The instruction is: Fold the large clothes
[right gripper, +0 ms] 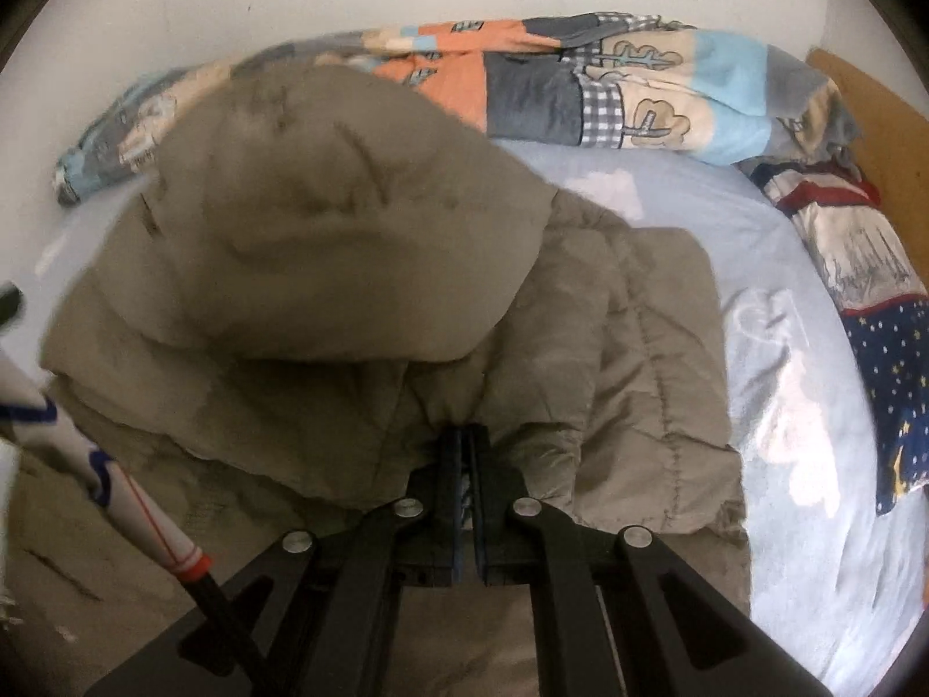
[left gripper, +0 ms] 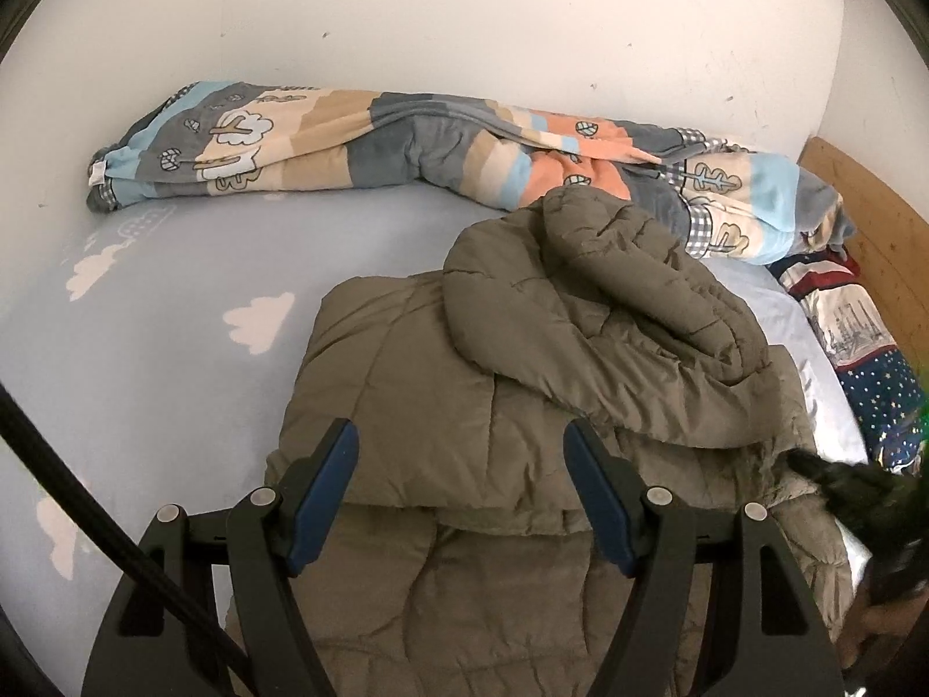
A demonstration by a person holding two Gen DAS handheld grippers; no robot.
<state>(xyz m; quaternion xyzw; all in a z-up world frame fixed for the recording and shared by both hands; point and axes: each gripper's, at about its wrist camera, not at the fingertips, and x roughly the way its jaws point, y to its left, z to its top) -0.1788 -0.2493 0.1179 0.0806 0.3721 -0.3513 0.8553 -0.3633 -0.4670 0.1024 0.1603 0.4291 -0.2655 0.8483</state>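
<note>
**A:** Start with the left wrist view. What lies ahead of the fingers?

**B:** An olive quilted puffer jacket (left gripper: 522,360) lies on the pale blue cloud-print sheet (left gripper: 145,360) of the bed, already folded over on itself, with its hood flopped on top toward the far right. The left gripper (left gripper: 461,473) hovers over the jacket's near part with its blue-padded fingers (left gripper: 325,493) spread wide and nothing between them.

**A:** And behind the jacket?

**B:** A patchwork blanket (left gripper: 406,139) in orange, grey, beige and light blue is bunched in a long roll against the white wall (left gripper: 464,11). At the right, a star-and-stripe pillow (left gripper: 859,342) sits by a wooden headboard (left gripper: 871,221). A dark blurred shape shows at the jacket's right edge (probably the other tool, but too smeared to say).

**A:** Now the right wrist view.

**B:** The right gripper (right gripper: 463,435) has its fingers pressed together on a pinch of the jacket's (right gripper: 638,348) fabric, which puckers right at the tips. The hood (right gripper: 337,221) bulges large and blurred just beyond them, covering part of the blanket (right gripper: 580,75) at the wall.

**A:** Anything beside it?

**B:** The sheet (right gripper: 784,377) shows bare to the right of the jacket, with the pillow (right gripper: 871,302) along its far right edge and the headboard (right gripper: 871,110) above. At the lower left, a white sleeve with blue and red trim (right gripper: 104,464) crosses the corner.
</note>
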